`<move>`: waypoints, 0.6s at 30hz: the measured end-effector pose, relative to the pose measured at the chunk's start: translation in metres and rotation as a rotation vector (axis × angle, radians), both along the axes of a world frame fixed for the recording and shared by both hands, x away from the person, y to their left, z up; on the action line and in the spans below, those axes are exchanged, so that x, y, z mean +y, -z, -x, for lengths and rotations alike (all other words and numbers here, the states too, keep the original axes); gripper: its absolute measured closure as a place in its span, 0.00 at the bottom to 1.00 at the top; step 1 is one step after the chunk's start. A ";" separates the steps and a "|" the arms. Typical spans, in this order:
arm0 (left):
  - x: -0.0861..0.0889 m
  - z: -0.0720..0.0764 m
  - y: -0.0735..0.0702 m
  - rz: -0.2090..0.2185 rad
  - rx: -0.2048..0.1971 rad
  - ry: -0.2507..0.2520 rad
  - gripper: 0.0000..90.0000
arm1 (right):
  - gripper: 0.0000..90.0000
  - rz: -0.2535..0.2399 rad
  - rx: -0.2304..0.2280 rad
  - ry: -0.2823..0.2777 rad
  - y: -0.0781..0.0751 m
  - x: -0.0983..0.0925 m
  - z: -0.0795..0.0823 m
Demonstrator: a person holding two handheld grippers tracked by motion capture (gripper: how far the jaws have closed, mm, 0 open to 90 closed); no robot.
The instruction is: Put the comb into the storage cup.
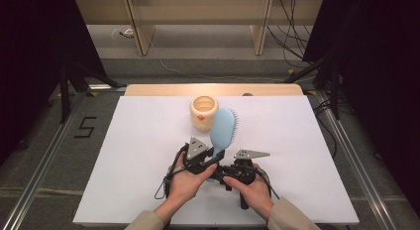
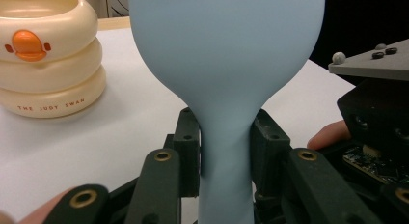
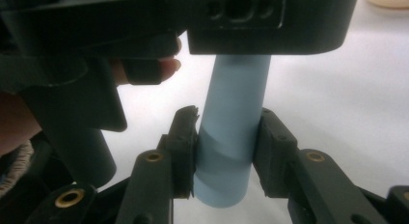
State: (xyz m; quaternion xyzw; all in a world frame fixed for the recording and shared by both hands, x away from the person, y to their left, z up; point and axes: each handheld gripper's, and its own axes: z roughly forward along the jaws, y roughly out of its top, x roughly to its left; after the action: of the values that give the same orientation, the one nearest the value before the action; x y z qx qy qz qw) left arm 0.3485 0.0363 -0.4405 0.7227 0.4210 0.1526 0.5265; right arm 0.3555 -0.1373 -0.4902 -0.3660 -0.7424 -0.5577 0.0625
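High view: both hands bring the left gripper (image 1: 212,155) and right gripper (image 1: 224,169) together on the white table (image 1: 138,141), holding a blue hairbrush (image 1: 223,128) just beside a cream ringed cup (image 1: 203,112).

Left gripper view: jaws pinch the brush's neck; the cup stands at upper left.

Right gripper view: jaws pinch the handle's end, with the left gripper's body crossing above.

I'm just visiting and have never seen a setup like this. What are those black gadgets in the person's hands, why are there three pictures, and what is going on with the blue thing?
No robot here: a person holds a hand-operated gripper in each hand. The high view looks down on the white table; the other two come from small cameras riding on each gripper. The left gripper is clamped on the neck of a light blue hairbrush, just below its head. The right gripper is clamped on the handle's end, so both hold the same brush. Behind it on the table stands a cream, ring-stacked cup with an orange duck mark.
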 end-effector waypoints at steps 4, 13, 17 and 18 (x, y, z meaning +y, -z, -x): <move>0.000 0.000 0.000 0.000 -0.001 0.002 0.75 | 0.72 -0.017 0.021 0.001 0.000 0.000 0.000; 0.001 -0.001 -0.002 0.004 -0.006 0.007 0.72 | 0.72 -0.043 0.041 0.014 0.001 -0.001 -0.001; 0.002 -0.001 -0.004 0.005 -0.012 0.015 0.69 | 0.72 -0.060 0.056 0.021 0.001 -0.003 -0.002; 0.002 -0.001 -0.004 0.005 -0.014 0.016 0.68 | 0.72 -0.064 0.058 0.021 0.001 -0.003 -0.002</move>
State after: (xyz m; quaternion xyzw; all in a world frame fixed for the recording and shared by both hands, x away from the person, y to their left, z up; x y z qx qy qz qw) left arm 0.3492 0.0380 -0.4367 0.7236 0.4119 0.1525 0.5325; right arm 0.3573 -0.1405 -0.4912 -0.3875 -0.7183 -0.5709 0.0895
